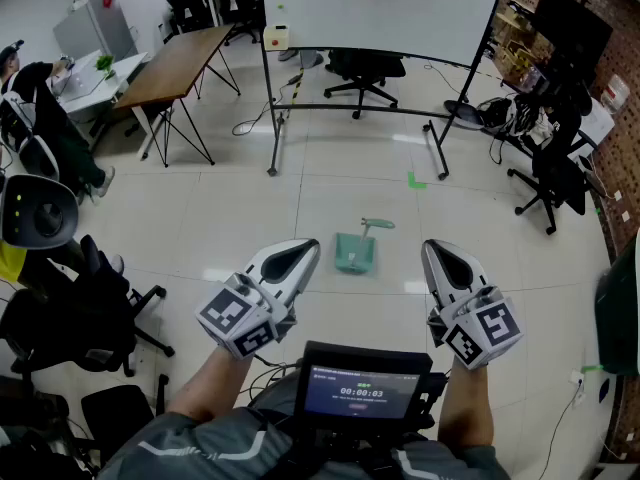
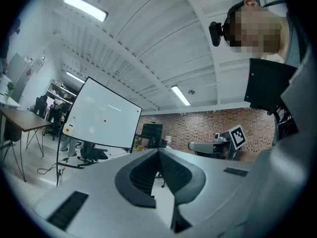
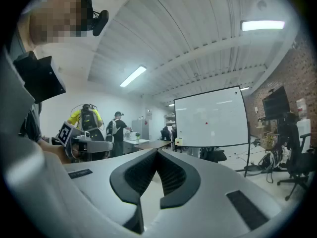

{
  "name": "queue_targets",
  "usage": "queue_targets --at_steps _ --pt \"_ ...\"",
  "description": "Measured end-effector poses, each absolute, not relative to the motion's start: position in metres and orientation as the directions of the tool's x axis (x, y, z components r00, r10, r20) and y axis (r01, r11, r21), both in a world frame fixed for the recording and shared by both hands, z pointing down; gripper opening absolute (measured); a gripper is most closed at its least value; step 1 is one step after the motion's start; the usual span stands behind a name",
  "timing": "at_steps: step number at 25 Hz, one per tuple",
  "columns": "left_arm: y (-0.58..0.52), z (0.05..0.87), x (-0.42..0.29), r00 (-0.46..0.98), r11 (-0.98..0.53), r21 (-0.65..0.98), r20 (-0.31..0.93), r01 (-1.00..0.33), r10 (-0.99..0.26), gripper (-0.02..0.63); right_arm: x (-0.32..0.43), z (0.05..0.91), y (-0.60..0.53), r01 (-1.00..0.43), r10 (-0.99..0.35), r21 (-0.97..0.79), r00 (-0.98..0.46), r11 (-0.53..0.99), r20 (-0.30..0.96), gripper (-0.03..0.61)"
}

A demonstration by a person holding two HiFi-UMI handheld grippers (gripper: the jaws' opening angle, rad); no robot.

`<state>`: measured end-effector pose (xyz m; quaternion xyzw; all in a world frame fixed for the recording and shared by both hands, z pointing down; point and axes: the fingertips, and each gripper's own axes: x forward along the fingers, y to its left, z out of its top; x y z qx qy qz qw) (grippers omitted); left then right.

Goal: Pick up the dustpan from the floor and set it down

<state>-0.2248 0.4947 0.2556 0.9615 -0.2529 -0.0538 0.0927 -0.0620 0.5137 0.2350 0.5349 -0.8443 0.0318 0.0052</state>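
One dustpan [image 1: 354, 254] on floor [image 1: 300, 200]; left gripper [image 1: 312, 249], right gripper [image 1: 430, 247]: both fingers together, empty.

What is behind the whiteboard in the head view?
A black office chair shows below the lower edge of the whiteboard: its seat and wheeled base. Its backrest is covered by the board, as is anything else standing behind the panel.

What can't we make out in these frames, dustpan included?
- Dustpan: in neither gripper view; the bodies of the left gripper and right gripper block the floor ahead.
- Dustpan's contents, if any: too small in the head view.
- Whiteboard top: cut off by the head view's upper edge.
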Motion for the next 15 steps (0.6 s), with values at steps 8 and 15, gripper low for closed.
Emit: queue_targets --at_steps 8,15 --pt "0.437 0.261 -0.214 0.867 -0.855 0.191 -0.040 -0.482 -0.497 0.017 -0.054 0.243 0.450 -0.884 -0.883 -0.046 -0.467 0.466 0.038 0.017" --pt "0.337 0.274 -0.161 0.835 -0.826 0.168 -0.032 -0.538 -0.550 0.017 -0.004 0.265 0.342 -0.830 -0.829 -0.052 -0.557 0.555 0.053 0.017"
